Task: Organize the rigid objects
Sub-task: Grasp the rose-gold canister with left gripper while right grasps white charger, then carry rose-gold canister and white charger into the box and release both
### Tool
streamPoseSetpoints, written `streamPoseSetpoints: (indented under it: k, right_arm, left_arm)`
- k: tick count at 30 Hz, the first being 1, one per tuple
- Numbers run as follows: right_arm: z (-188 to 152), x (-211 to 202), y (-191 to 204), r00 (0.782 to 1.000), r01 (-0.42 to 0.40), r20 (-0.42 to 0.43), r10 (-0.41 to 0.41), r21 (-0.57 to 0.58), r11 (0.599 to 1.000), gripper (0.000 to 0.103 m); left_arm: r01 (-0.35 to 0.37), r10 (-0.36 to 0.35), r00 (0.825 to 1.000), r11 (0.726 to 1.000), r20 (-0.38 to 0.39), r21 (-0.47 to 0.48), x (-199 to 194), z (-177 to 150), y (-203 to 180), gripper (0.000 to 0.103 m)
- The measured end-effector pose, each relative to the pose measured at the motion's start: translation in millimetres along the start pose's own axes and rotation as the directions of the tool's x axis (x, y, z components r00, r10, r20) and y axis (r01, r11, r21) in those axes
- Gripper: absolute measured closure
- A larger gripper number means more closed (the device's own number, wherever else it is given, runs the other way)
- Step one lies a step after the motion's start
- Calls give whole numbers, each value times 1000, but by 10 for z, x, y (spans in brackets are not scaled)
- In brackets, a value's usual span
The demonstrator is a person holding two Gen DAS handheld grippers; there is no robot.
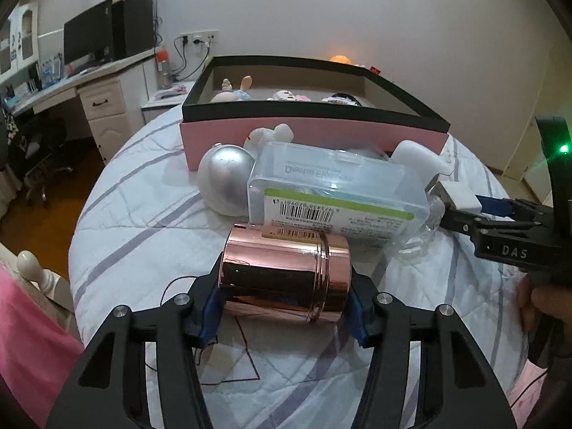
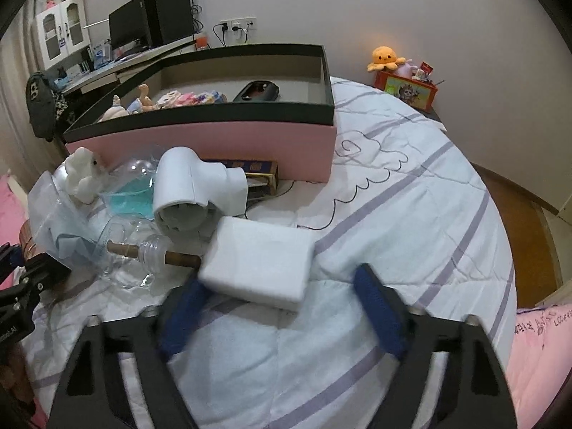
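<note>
A rose-gold metal canister (image 1: 282, 271) lies on its side on the quilt. My left gripper (image 1: 286, 302) is shut on it, with one blue pad on each end. A white rectangular block (image 2: 257, 261) lies on the bed between the fingers of my right gripper (image 2: 279, 275). The left finger is at the block's edge, and the right finger (image 2: 375, 304) stands clear of it with quilt showing between, so this gripper is open. In the left wrist view, the right gripper (image 1: 447, 200) reaches in from the right with the white block (image 1: 459, 193) at its tips.
A pink box with a black rim (image 1: 314, 136) holds toys at the back. In front of it lie a silver dome (image 1: 223, 175), a clear labelled case (image 1: 336, 193), a white pipe tee (image 2: 193, 186), a white plush (image 2: 84, 175) and a clear piece on a wooden stick (image 2: 153, 250). The quilt drops off to the floor (image 2: 525, 250) at the right.
</note>
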State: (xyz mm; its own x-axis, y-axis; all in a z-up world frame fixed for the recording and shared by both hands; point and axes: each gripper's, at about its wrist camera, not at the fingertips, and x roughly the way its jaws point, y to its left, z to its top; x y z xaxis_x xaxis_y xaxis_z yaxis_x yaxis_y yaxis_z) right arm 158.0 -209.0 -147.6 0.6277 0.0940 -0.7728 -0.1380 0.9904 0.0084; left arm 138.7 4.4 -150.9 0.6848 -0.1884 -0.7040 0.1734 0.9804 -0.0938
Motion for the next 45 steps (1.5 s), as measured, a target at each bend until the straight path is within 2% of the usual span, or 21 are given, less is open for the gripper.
streamPoseSetpoints:
  k: [3, 16, 27, 34, 38, 45]
  right_arm:
    - [18, -18, -21, 1000, -22, 9, 22, 6, 1000, 48]
    - [-165, -305, -169, 997, -60, 42, 57, 68, 996, 49]
    - [-117, -650, -108, 990, -99, 108, 93, 52, 994, 49]
    - [233, -871, 36, 973, -148, 176, 148, -11, 989, 49]
    - [588, -965, 123, 962, -147, 225, 156, -56, 988, 49]
    - [1312, -821, 212, 953, -146, 258, 161, -77, 986, 49]
  left_arm:
    - [8, -7, 1000, 1000, 5, -6, -27, -18, -6, 47]
    - [18, -17, 999, 999, 31, -29, -280, -112, 38, 47]
    - [25, -22, 994, 999, 109, -25, -647, 24, 46, 47]
    - [16, -18, 981, 1000, 195, 14, -808, 476, 61, 47]
    - [-1, -9, 965, 999, 261, 39, -839, 889, 109, 47]
    - [-7, -7, 952, 999, 306, 45, -615, 1574, 222, 47]
